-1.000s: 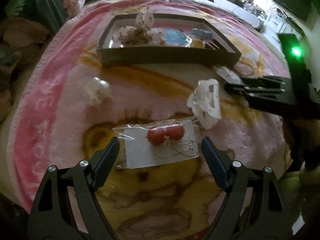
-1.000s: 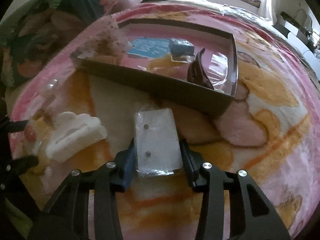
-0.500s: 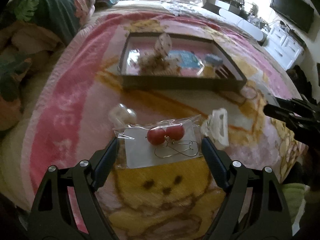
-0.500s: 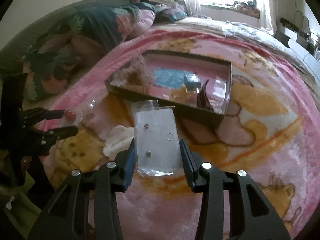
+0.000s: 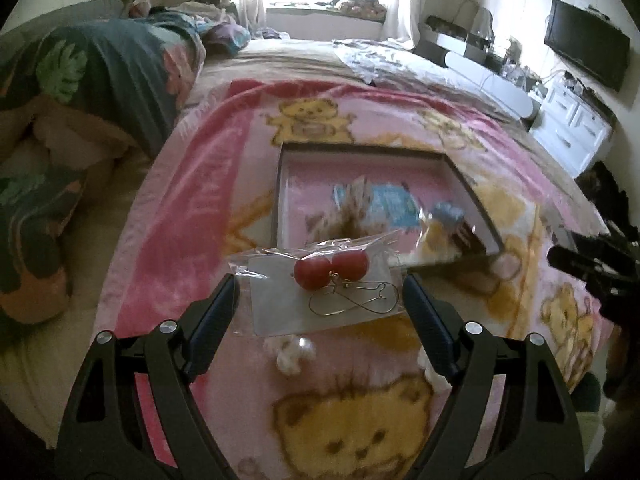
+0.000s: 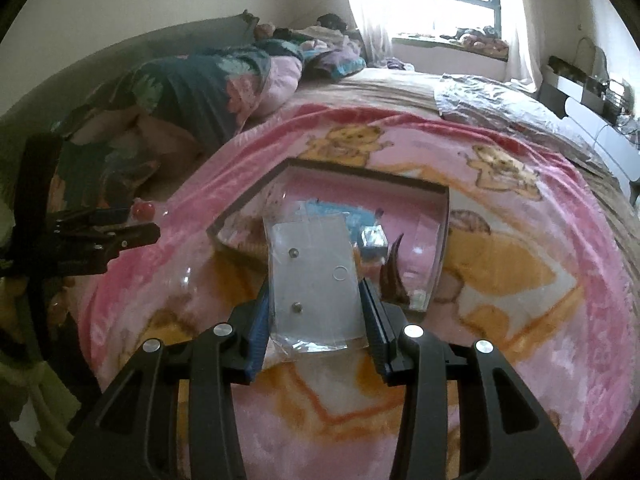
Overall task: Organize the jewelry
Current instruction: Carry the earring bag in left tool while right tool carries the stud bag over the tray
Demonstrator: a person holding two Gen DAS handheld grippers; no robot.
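My left gripper (image 5: 320, 292) is shut on a clear packet of red ball earrings (image 5: 326, 282) and holds it high above the pink bear blanket, short of the dark tray (image 5: 476, 200). My right gripper (image 6: 314, 304) is shut on a clear packet of small stud earrings (image 6: 314, 276), also lifted, in front of the same tray (image 6: 440, 240). The tray holds a blue card (image 6: 340, 212), a small blue packet (image 6: 374, 240), a brown hair claw (image 6: 394, 276) and a pale speckled packet. The left gripper shows at the left of the right wrist view (image 6: 140, 224).
A white pearl piece (image 5: 294, 354) and a white hair clip (image 5: 434, 374) lie on the blanket below my left gripper. Pillows and a dark floral quilt (image 5: 100, 80) are at the left. White drawers (image 5: 572, 128) and a wall TV (image 5: 588, 52) stand at the right.
Both grippers have risen well above the blanket with their packets held. The tray and the white pieces now look smaller and lower in view.
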